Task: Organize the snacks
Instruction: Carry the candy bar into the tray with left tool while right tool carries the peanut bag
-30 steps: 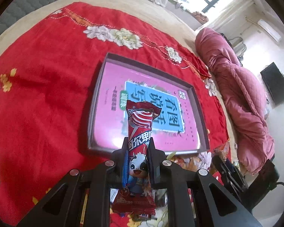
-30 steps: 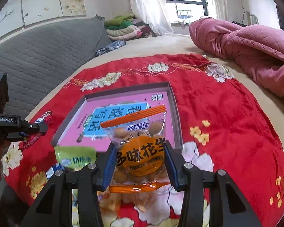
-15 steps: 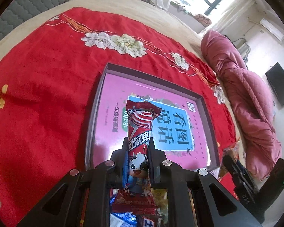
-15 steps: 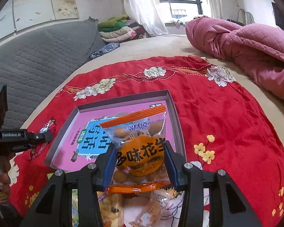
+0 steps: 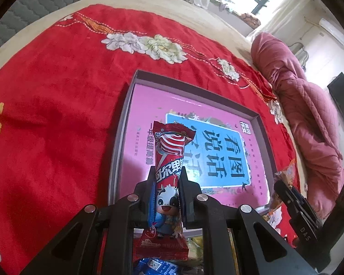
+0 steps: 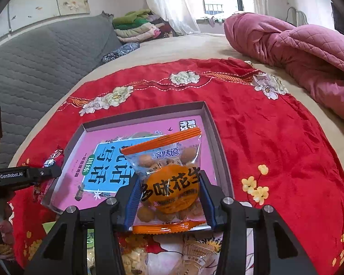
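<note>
In the left wrist view, the left gripper [image 5: 166, 183] stays clamped narrow on a red candy stick wrapper [image 5: 169, 167] with a cartoon cow, held upright at lower centre. Since a second ago the shallow grey box [image 5: 126, 114] with its pink printed floor has grown larger and slid toward the middle of the frame, so the wrapper's top now overlaps the box floor rather than its near edge. That suggests the stick is nearly over the drop spot. In the right wrist view, the right gripper [image 6: 169, 192] keeps its blue pads pressed on a clear peanut packet [image 6: 169, 176] with orange seals, at lower centre. The box [image 6: 220, 151] has likewise come closer and now fills the centre-left, with the packet over its near right corner. More loose snacks [image 6: 135, 259] lie on the red cloth [image 6: 275, 137] at the bottom edge, so sorting is far from done.
</note>
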Demonstrator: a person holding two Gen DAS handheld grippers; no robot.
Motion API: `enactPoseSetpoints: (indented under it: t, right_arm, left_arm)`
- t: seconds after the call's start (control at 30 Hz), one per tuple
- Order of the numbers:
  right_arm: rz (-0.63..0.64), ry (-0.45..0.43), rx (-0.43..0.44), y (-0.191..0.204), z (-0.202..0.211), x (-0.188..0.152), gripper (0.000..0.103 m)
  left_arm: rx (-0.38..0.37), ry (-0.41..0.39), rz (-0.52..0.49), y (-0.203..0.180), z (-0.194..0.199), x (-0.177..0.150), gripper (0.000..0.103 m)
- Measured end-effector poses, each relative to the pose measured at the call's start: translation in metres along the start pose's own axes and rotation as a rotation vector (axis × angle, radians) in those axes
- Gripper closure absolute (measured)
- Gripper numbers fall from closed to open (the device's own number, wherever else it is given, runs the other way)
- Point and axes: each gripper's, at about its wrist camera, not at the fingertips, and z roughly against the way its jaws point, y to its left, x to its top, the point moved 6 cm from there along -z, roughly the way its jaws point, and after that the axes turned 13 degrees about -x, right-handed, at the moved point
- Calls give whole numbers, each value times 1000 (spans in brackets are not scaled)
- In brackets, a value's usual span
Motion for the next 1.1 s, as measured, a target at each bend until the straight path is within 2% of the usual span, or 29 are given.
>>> enactPoseSetpoints:
  t: [0.6, 1.1]
  right_arm:
    - [13, 81, -74, -3, -31, -18, 55]
    - [-1, 78, -106, -9, -31, -17, 53]
  left_arm:
    - [7, 20, -19, 4, -15, -5, 86]
    - [12, 20, -34, 1, -15, -4, 84]
